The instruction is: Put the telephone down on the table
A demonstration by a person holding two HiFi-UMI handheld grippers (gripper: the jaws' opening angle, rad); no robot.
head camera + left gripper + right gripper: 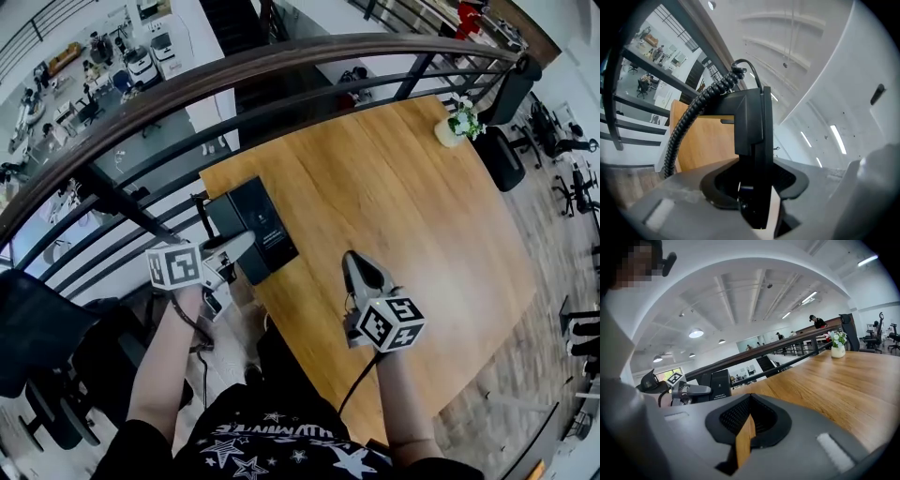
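Note:
The black telephone base [261, 225] sits at the left corner of the wooden table [403, 206]. My left gripper [242, 249] reaches over that corner and is shut on the black handset [752, 136], which stands upright between its jaws. The handset's coiled cord [686, 124] hangs down to the left. The left gripper view shows my left gripper [754, 187] with the table [701, 140] behind the handset. My right gripper [360, 272] hovers over the table's near edge, shut and holding nothing. From my right gripper [746, 427], the base [717, 384] and the left gripper [693, 391] show at the left.
A small potted plant [461, 122] stands at the table's far corner. A curved dark railing [281, 70] runs behind the table, with a drop to a lower floor beyond it. Black office chairs [502, 150] stand at the far right, and another [37, 328] is at my left.

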